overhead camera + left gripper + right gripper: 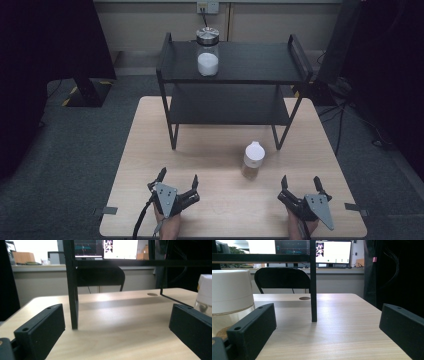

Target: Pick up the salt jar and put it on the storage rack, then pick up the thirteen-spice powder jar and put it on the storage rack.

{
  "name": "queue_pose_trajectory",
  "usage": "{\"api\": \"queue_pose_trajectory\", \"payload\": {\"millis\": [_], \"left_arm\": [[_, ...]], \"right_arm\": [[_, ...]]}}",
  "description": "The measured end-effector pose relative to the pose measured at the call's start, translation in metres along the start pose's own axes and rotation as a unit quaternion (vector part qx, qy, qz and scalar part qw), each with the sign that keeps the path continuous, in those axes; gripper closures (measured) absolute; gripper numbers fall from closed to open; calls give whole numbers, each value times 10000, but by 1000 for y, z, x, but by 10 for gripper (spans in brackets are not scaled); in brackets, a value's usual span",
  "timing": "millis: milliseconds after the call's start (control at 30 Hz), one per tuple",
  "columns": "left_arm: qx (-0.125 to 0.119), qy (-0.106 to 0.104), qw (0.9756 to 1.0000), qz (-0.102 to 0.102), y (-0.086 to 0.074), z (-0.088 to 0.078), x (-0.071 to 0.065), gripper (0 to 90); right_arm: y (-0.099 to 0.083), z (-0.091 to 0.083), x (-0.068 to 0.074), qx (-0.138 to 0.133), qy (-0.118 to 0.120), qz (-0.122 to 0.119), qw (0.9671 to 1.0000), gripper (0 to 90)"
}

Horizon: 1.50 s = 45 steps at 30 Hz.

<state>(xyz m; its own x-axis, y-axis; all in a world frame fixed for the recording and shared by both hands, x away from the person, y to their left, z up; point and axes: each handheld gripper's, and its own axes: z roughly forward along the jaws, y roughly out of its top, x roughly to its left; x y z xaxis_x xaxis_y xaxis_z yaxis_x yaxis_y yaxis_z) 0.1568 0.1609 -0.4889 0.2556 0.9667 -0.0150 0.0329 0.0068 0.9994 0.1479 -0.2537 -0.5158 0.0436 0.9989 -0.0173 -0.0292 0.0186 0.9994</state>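
Small clear jar with a tall white screw cap stands upright on the light wooden table, just in front of the black two-tier metal shelf rack near its right front leg; the lower part of the glass shows a brownish content, the rest too small to make out. Left gripper and right gripper rest at the near table edge, jaws of each spread wide and holding nothing, the jar between them and nearer the right one. On the rack's top tier stands a clear glass jar with a metal lid, about half filled with white powder.

A black shelf rack bears a silver-lidded jar.
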Motion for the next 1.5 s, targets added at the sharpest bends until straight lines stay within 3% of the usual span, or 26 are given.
{"api": "queue_pose_trajectory", "payload": {"millis": [100, 233, 400, 533, 700, 767, 867, 1500], "left_arm": [[-12, -66, 9999, -80, -7, -3, 2, 0], [62, -36, 9999, 122, -14, -1, 0, 0], [-66, -105, 9996, 238, -21, -1, 1, 0], [1, -72, 10000, 39, -19, 2, 2, 0], [-185, 18, 9998, 110, -26, 1, -2, 0], [-273, 126, 9995, 20, -29, -1, -5, 0], [-248, 189, 9995, 50, -28, 0, -7, 0], [-259, 105, 9996, 52, -28, 0, -4, 0]], "right_arm": [[0, 0, 0, -1, -1, 0, 10000, 0], [0, 0, 0, 0, -4, 2, 10000, 0], [0, 0, 0, 1, -5, 5, 10000, 0], [0, 0, 0, -1, -12, 10, 10000, 0], [0, 0, 0, -1, 2, 15, 10000, 0], [0, 0, 0, 4, 1, 11, 10000, 0], [0, 0, 0, 5, -3, 14, 10000, 0], [0, 0, 1, -3, -33, 14, 10000, 0]]}}
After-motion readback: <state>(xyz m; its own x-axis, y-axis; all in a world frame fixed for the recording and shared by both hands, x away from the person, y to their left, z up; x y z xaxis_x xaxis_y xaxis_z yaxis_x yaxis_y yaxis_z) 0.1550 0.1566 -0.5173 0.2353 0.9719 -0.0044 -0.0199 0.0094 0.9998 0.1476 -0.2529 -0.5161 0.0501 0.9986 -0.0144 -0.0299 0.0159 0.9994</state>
